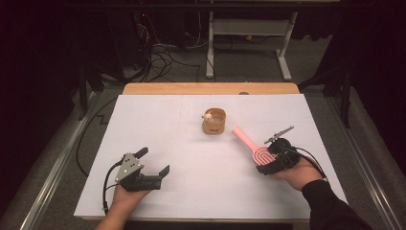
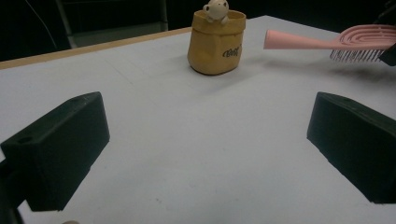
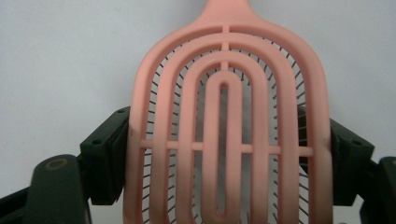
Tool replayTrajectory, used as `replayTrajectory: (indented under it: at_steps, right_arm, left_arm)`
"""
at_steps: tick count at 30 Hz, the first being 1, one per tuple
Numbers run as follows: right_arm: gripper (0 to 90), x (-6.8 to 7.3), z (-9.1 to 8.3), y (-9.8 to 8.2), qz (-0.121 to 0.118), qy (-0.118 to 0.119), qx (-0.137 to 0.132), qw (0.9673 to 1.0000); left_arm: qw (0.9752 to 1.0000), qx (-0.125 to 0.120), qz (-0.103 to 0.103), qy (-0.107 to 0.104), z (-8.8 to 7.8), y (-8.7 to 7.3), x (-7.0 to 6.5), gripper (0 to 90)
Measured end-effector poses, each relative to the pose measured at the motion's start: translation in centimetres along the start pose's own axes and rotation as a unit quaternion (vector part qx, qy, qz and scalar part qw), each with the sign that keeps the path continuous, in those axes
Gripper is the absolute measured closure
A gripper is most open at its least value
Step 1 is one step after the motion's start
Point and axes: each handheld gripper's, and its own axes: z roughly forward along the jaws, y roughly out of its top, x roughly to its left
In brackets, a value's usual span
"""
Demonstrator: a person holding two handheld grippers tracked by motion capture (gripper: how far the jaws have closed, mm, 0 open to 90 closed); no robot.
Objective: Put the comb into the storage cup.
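While a small figure [image 1: 208, 115] sits inside the pot [image 1: 214, 121], the brush [image 1: 251, 145] lies right of the pot, clamped by the right gripper's [image 1: 271, 159] fingers; left gripper [image 1: 154, 162], fingers wide, sits nearer.

So the high view sits above the near edge of the counter [image 1: 143, 124], looking forward and down, far enough back to catch the whole white top plus the floor behind. The left claw [image 1: 155, 162] cam rides low, just over the surface, facing across at the yellow pot [image 2: 215, 43] and the pink brush [image 2: 327, 43], both of which the high view has too. The right claw [image 3: 224, 154] cam is jammed right up against that brush head, looking down at the counter
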Motion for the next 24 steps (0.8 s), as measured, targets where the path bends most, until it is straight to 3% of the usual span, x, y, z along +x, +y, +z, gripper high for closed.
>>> replayTrajectory:
  at_steps: [10, 12, 17, 22, 24]
  right_arm:
    - [20.7, 0.7, -1.4, -1.1, -0.024, 0.008, -0.003, 0.9997]
    - [20.7, 0.9, -1.7, -1.1, -0.028, 0.012, -0.004, 0.9995]
    - [20.8, 1.3, -1.9, -1.1, -0.04, 0.018, -0.009, 0.999]
    - [20.8, 1.6, -2.1, -0.8, -0.044, 0.023, -0.008, 0.9987]
    - [20.8, 1.7, -2.1, -0.6, -0.047, 0.024, -0.009, 0.9986]
  left_arm:
    - [1.0, 0.004, 0.0, 0.001, 0.4, 0.2, -0.5, 0.0]
    - [0.9999, 0.005, -0.004, -0.013, 0.7, 0.5, -0.7, 0.0]
    - [0.9997, 0.007, 0.013, -0.02, 1.3, 1.1, -2.0, 0.0]
    - [0.9997, 0.009, 0.017, -0.015, 2.3, 2.4, -2.2, 0.0]
    - [0.9995, 0.011, 0.03, -0.009, 2.9, 2.9, -2.4, 0.0]
